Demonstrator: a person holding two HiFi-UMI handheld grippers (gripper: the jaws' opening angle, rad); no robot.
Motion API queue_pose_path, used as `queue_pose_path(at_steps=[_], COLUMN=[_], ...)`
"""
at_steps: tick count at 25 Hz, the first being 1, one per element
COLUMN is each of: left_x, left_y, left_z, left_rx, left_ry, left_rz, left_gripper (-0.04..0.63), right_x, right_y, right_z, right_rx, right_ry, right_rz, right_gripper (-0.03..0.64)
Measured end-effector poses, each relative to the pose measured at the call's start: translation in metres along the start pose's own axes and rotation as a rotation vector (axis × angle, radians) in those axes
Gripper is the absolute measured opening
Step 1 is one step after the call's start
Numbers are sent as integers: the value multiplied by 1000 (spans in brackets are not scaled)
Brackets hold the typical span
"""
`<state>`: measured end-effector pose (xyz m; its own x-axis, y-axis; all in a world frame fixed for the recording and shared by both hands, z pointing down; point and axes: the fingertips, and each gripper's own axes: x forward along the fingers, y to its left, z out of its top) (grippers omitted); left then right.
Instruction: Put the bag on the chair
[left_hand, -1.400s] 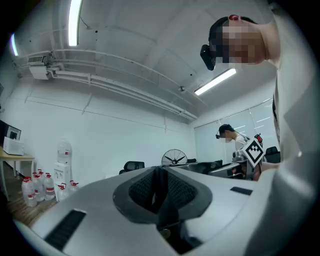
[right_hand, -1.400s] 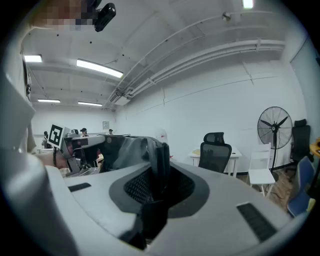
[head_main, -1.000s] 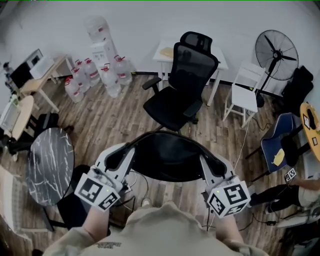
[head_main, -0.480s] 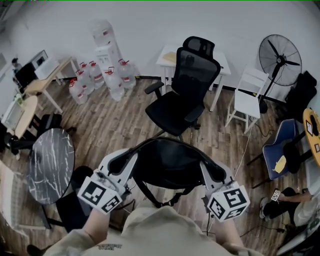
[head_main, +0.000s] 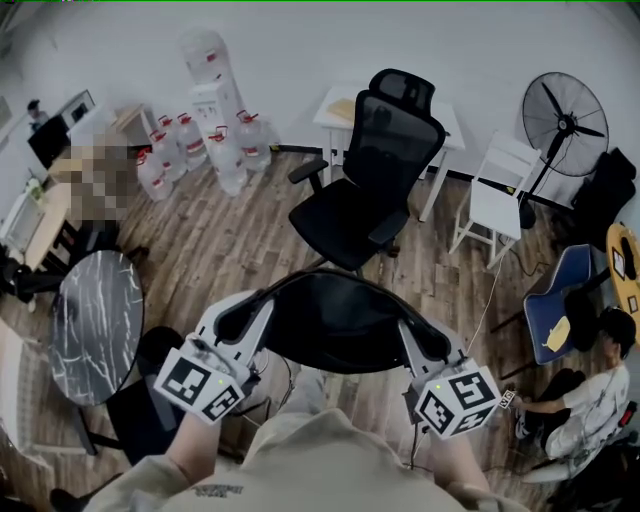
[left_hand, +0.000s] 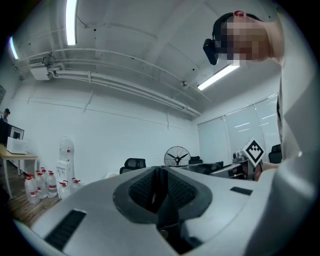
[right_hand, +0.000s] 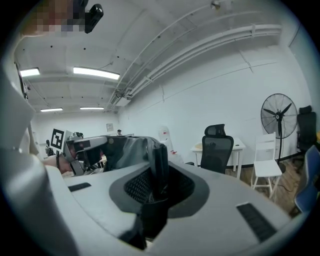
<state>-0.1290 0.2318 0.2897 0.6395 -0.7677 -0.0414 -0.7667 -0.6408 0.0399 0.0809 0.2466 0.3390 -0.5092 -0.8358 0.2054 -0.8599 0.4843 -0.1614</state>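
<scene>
A black bag (head_main: 335, 318) hangs in front of me between both grippers. My left gripper (head_main: 232, 322) is shut on a black strap (left_hand: 161, 197) at the bag's left side. My right gripper (head_main: 428, 345) is shut on the strap (right_hand: 160, 167) at its right side, with the bag's dark body (right_hand: 122, 150) beyond it. The black office chair (head_main: 358, 205) stands a little past the bag, seat facing me and bare. It also shows small in the left gripper view (left_hand: 134, 163) and in the right gripper view (right_hand: 217, 146).
Water bottles (head_main: 200, 150) and a dispenser (head_main: 208, 90) stand at the back left. A white table (head_main: 335, 105), a white chair (head_main: 498, 195) and a fan (head_main: 565, 108) lie behind the office chair. A round marble table (head_main: 95, 325) is at my left, a blue chair (head_main: 565, 300) and a seated person (head_main: 590, 400) at my right.
The bag stays held between both grippers at about the same spot. A strap that dangled under it half a second ago no longer shows. A person at the right has come further into view.
</scene>
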Motion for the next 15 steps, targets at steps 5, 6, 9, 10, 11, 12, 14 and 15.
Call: queue_pose_path(at_steps=[5, 6, 9, 10, 11, 12, 14, 15], left_x=[22, 28, 48, 56, 65, 73, 90, 99], left_y=[21, 27, 46, 53, 61, 69, 87, 96], left_z=[-4, -5, -10, -12, -14, -16, -18, -19], left_rx=[-8, -12, -20, -22, -24, -26, -32, -35], left_ry=[-3, -2, 4, 7, 10, 13, 19, 22], left_rz=[0, 1, 2, 1, 0, -3, -9, -13], left_gripper=[61, 61, 61, 61, 61, 61, 61, 61], right_x=[28, 35, 62, 71, 81, 91, 112, 122], right_y=[-14, -17, -31, -36, -41, -46, -55, -59], right_z=[4, 5, 7, 8, 8, 9, 13, 15], right_rx=[6, 5, 15, 22, 29, 35, 42, 44], right_ry=[8, 12, 25, 29, 33, 36, 41, 44], right_rz=[7, 6, 0, -2, -4, -6, -11, -14], right_gripper=[77, 77, 77, 77, 77, 77, 77, 77])
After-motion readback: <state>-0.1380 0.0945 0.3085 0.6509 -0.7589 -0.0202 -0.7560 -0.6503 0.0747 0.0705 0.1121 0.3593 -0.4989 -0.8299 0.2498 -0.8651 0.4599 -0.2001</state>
